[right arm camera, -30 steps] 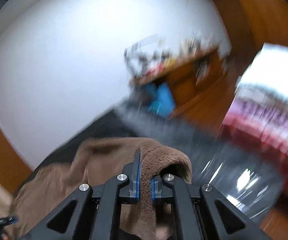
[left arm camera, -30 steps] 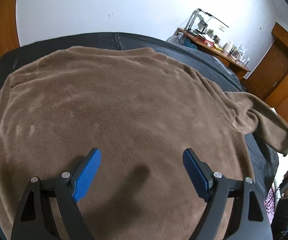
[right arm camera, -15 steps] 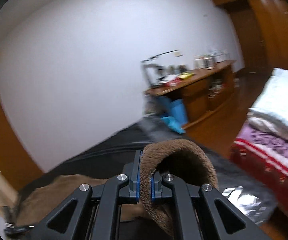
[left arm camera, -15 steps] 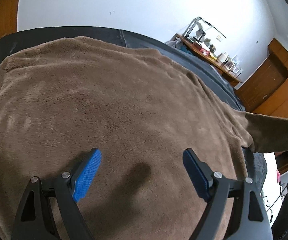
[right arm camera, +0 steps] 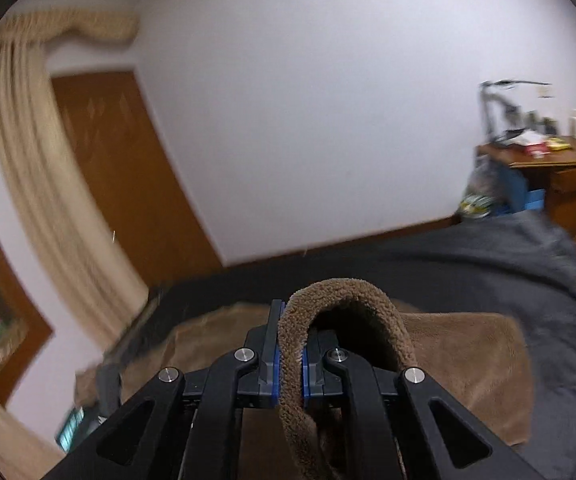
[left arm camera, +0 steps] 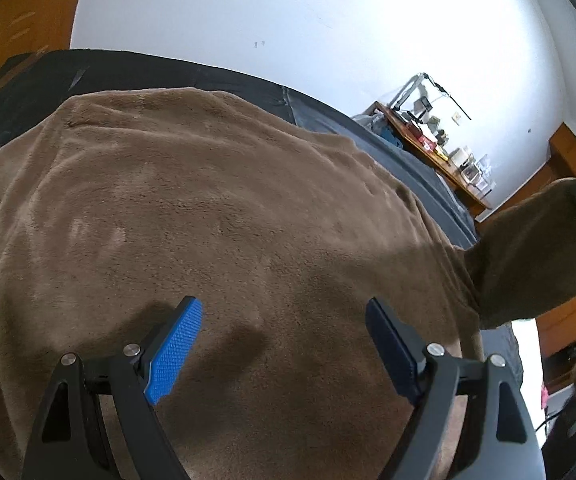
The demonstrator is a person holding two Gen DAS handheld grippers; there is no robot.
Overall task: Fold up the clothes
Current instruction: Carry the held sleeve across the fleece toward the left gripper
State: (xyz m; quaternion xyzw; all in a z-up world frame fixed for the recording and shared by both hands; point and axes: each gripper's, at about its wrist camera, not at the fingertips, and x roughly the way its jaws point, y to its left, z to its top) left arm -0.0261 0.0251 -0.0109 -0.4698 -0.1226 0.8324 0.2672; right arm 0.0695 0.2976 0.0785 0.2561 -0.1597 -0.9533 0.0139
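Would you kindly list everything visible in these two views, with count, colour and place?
Fleece garment: one, brown, spread over the bed; its sleeve lifted at the right.
Bed cover: one, dark grey, beneath the garment.
Desk: one, wooden, cluttered, against the white wall.
Curtain: one, beige, left of the right-wrist view.
Door: one, brown wood, beside the curtain.
Left claw: one, black with blue pads, open above the garment.
Right claw: one, black, shut on the sleeve cuff.
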